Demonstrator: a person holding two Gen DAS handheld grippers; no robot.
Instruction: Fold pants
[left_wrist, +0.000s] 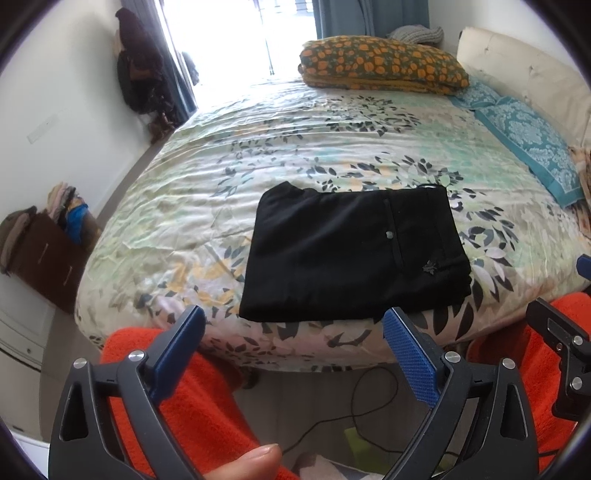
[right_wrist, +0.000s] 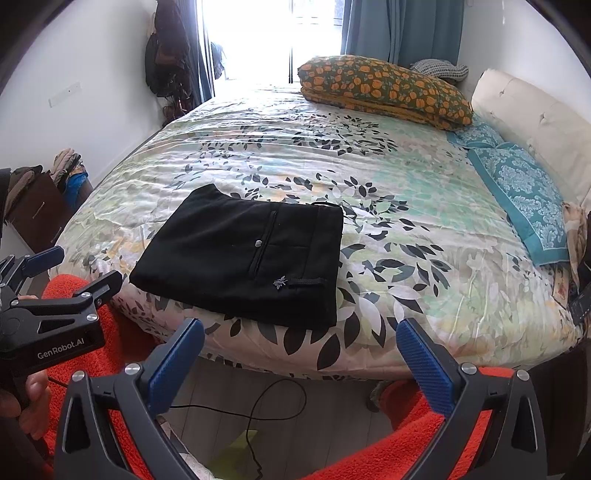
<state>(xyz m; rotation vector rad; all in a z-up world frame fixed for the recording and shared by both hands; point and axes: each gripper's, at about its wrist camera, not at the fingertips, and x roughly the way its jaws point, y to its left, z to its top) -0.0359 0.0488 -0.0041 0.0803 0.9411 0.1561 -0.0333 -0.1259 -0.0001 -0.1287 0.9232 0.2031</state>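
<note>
Black pants (left_wrist: 354, 254) lie folded into a flat rectangle near the front edge of the bed (left_wrist: 295, 147), back pocket and button facing up. They also show in the right wrist view (right_wrist: 243, 258). My left gripper (left_wrist: 295, 347) is open and empty, held off the bed's front edge, short of the pants. My right gripper (right_wrist: 301, 354) is open and empty, also off the front edge, to the right of the pants. The left gripper's body (right_wrist: 51, 314) shows at the left of the right wrist view.
A floral-covered bed (right_wrist: 406, 221) carries an orange-flowered pillow (left_wrist: 380, 62) at the back and teal pillows (left_wrist: 532, 144) by the cream headboard (left_wrist: 517, 70). Orange fabric (left_wrist: 177, 387) covers the person's legs below. A black cable (right_wrist: 266, 410) lies on the floor. A brown box with clothes (left_wrist: 48, 251) stands left.
</note>
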